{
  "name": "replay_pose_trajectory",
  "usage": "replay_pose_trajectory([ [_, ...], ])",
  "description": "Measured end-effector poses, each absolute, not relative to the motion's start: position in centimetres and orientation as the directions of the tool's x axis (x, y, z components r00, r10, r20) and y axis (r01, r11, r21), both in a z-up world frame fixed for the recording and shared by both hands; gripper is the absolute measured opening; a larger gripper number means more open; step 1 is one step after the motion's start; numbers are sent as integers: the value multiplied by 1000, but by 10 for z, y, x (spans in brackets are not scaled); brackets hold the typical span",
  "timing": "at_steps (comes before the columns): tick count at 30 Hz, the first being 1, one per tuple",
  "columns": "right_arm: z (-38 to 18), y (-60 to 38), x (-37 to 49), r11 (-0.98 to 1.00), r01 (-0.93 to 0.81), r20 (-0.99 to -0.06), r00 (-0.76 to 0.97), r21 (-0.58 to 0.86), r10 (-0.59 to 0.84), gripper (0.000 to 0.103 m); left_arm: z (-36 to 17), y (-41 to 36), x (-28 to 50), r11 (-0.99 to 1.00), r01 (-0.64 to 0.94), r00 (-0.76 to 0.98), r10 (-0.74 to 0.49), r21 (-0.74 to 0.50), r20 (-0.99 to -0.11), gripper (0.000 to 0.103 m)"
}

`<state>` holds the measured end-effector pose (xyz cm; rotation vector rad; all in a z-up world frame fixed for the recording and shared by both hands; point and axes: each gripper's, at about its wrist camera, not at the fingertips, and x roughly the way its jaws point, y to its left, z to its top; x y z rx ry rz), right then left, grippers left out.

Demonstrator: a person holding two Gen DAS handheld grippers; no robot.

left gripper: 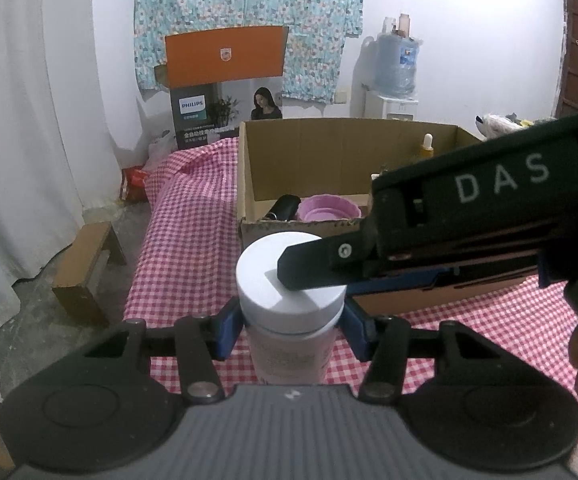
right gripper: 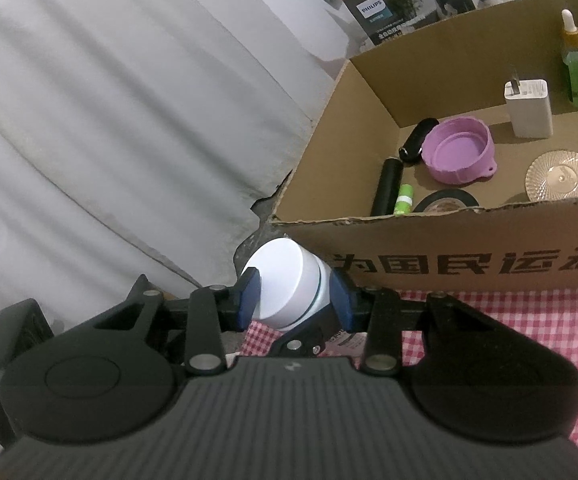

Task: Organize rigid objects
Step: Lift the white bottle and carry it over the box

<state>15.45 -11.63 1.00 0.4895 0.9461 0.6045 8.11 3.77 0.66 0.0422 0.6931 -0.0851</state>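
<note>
A white bottle (left gripper: pixel 285 348) with a broad white cap (left gripper: pixel 261 276) stands upright over the red checked cloth, just in front of a cardboard box (left gripper: pixel 249 168). My left gripper (left gripper: pixel 293 332) is shut on the bottle's body below the cap, blue pads on both sides. My right gripper (left gripper: pixel 321 276) comes in from the right, one black finger lying across the cap. In the right wrist view its blue pads press both sides of the cap (right gripper: pixel 285 284), so the right gripper (right gripper: pixel 295 292) is shut on it. A left finger (right gripper: pixel 301 340) shows beneath.
The box (right gripper: pixel 369 256) holds a pink bowl (right gripper: pixel 459 152), black cylinder (right gripper: pixel 387 186), white charger (right gripper: pixel 529 108), green dropper bottle (right gripper: pixel 577 68), glass dish (right gripper: pixel 561 176), tape roll (right gripper: pixel 445 202) and small green tube (right gripper: pixel 403 198). White curtain on the left; water dispenser (left gripper: pixel 395 64) behind.
</note>
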Motion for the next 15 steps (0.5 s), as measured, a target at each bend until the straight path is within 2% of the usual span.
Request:
replay_pose_trajectory([
  [6, 24, -116, 142, 720, -287, -573, 452, 632, 684, 38, 24, 37, 65, 996, 86, 788, -49, 31, -613, 54],
  [15, 98, -120, 118, 675, -421, -446, 522, 607, 727, 40, 95, 26, 42, 983, 106, 882, -24, 147, -471, 54],
])
